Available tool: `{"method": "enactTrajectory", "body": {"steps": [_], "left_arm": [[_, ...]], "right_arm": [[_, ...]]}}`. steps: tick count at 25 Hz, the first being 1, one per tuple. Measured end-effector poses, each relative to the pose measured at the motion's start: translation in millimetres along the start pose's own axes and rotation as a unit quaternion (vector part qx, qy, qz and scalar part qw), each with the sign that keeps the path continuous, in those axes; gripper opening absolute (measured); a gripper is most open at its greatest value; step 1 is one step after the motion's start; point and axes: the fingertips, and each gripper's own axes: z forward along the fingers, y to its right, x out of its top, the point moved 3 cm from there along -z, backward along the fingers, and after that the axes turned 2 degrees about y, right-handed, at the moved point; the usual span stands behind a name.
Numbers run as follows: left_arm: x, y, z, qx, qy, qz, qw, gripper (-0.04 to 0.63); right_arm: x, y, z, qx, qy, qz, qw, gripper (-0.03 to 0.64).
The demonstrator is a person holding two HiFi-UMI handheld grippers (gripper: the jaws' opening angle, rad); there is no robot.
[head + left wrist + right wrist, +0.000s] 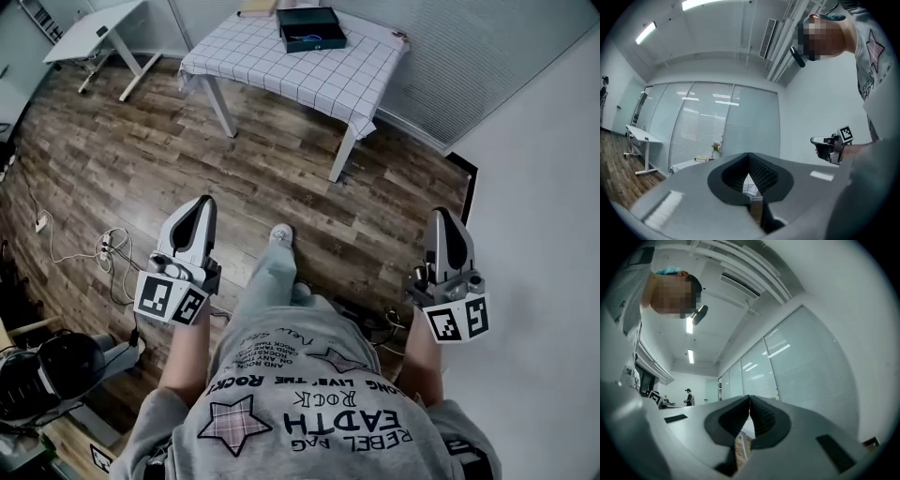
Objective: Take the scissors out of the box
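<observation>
Grey printed shirt (319, 412) fills the head view's lower edge, cut off by the frame. Left gripper (202, 208) and right gripper (443, 220) each press their ribbed black pads together on nothing. Well apart from both, the dark open box (310, 28) sits on the checked-cloth table (281, 70). Any scissors inside are too small to make out. Only the left gripper view shows flowers (715, 146) there.

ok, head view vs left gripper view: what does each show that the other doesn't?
Only head view: the dark box and the floor cables. Only left gripper view: ceiling lights, blinds behind glass, a flower vase. Both: the checked table the box sits on, the white desk, the right tongs and the left tongs, each shut and empty.
</observation>
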Motion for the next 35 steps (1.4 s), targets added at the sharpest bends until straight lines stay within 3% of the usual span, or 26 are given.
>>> {"method": "enactTrajectory", "body": {"steps": [14, 35], "left_arm": [[-4, -43, 99, -0.025, 0.000, -0.013, 0.9996, 0.009], [-3, -185, 218, -0.056, -0.007, -0.011, 0.9984, 0.009]], "right_arm": [[-10, 41, 83, -0.001, -0.011, 0.003, 1.000, 0.015], [-46, 52, 260, -0.005, -0.010, 0.014, 1.000, 0.015]]}}
